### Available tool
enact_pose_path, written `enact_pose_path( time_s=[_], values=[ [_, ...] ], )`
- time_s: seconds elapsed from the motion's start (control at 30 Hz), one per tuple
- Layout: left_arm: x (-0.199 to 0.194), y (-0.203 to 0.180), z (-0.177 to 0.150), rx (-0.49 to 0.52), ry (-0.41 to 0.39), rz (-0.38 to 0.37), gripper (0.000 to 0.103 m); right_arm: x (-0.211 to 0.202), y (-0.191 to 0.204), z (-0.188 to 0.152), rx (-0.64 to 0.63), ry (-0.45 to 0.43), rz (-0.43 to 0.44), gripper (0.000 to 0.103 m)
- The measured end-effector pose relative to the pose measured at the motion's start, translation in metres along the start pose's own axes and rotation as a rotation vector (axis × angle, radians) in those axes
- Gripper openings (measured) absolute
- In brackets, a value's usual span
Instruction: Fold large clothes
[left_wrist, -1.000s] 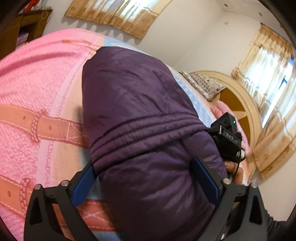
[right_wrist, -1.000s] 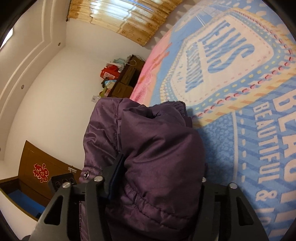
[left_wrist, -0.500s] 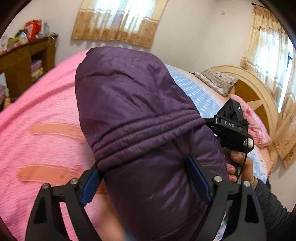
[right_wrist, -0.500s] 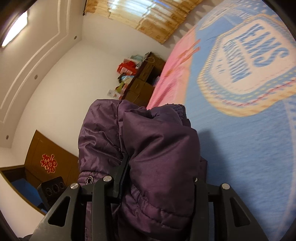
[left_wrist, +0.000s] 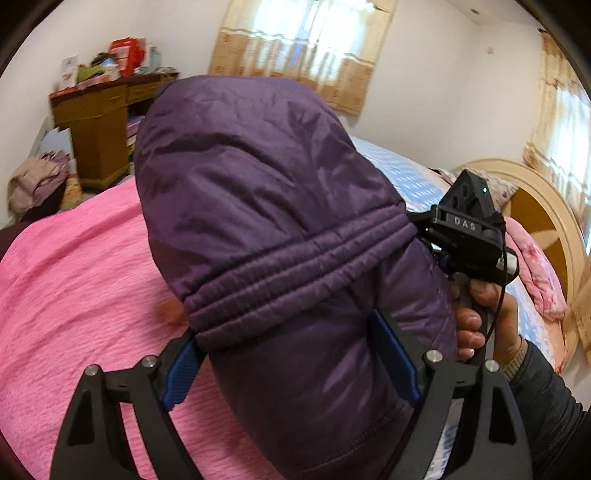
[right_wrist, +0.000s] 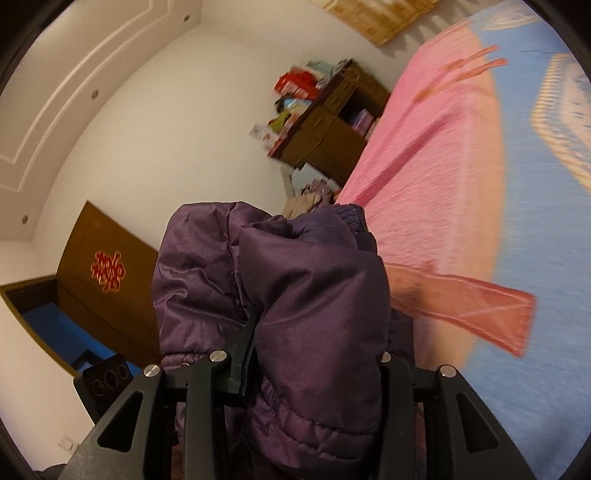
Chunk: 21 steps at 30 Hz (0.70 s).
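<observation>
The purple jacket (left_wrist: 280, 229) was a puffy, quilted garment of smooth, faintly shiny fabric, creased with fine wrinkles and crossed by a ribbed, gathered band of stitched ridges; it bulged in a rounded mass, lifted above the bed (left_wrist: 81, 280). The left gripper (left_wrist: 291, 354) had its blue-padded fingers (left_wrist: 181, 373) pressed against either side of a thick fold, clamped on the padding. In the right wrist view the right gripper (right_wrist: 317, 354) likewise pinched a plump roll of the jacket (right_wrist: 295, 288) between its black fingers, with a puckered elastic hem bunched below. The person's right hand (left_wrist: 476, 314) gripped that tool's handle just beside the fabric. Beneath lay a crinkled pink bedspread (right_wrist: 428, 177) with blue areas. A wooden cabinet (left_wrist: 96, 122) stood by the wall, cluttered on top, and beige curtains (left_wrist: 306, 51) hung beyond.
</observation>
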<state>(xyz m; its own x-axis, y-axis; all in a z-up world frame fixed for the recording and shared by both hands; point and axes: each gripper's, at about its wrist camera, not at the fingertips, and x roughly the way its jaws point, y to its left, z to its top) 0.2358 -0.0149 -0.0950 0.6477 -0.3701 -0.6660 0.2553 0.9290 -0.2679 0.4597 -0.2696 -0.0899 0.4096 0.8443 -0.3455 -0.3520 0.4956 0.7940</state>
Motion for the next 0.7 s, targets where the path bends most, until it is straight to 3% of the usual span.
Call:
enact_pose_path(
  time_s=[0.43,0.7],
  values=[
    [-0.001,0.07,0.0,-0.139,-0.017,0.078,0.088,0.114,0.054,0.02,-0.107,0.157,0.005,0.038],
    [0.022,0.101,-0.001,-0.255,0.022,0.028,0.088,0.154,0.049,0.022,-0.106,0.226,-0.023,0.038]
  ],
)
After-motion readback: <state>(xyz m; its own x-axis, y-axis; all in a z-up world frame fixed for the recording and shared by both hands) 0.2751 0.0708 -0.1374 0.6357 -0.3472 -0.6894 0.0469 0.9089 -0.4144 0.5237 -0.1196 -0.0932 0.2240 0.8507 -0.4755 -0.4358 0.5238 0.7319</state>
